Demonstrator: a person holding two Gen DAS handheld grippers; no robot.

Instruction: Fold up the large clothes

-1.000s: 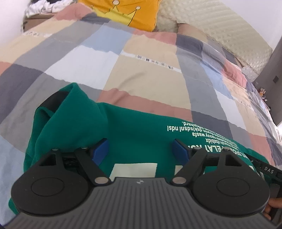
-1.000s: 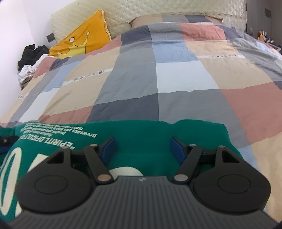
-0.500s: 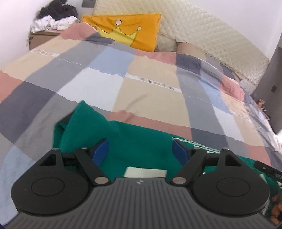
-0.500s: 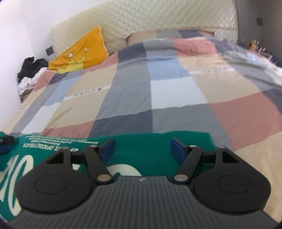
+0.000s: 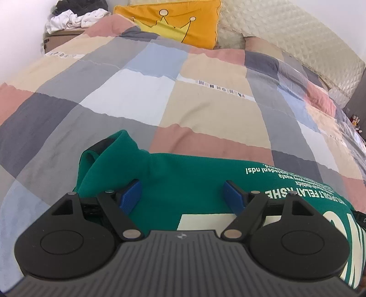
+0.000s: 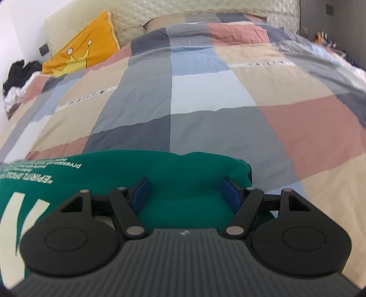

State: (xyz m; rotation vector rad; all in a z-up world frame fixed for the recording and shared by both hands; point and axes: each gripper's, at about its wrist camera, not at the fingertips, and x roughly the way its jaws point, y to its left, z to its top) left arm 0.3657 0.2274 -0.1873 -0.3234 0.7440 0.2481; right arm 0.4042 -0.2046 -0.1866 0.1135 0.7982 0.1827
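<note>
A green sweatshirt with white lettering lies flat on the patchwork bedspread, close in front of me. Its left end is bunched, with a dark cuff showing. My left gripper hovers over that left part, blue pads wide apart and nothing pinched between them. The right end of the sweatshirt has a rounded folded edge. Over it stands my right gripper, open too, with only flat cloth below its pads. The near edge of the garment is hidden under both gripper bodies.
A yellow pillow with a crown drawing leans on the quilted cream headboard. A heap of black and white clothes sits on a box past the bed's far left corner. Small items stand on a surface at the far right.
Half a second ago both views had tipped up and the sweatshirt sat lower in them; now both have come back down over it. The jaws stand as wide as before.
</note>
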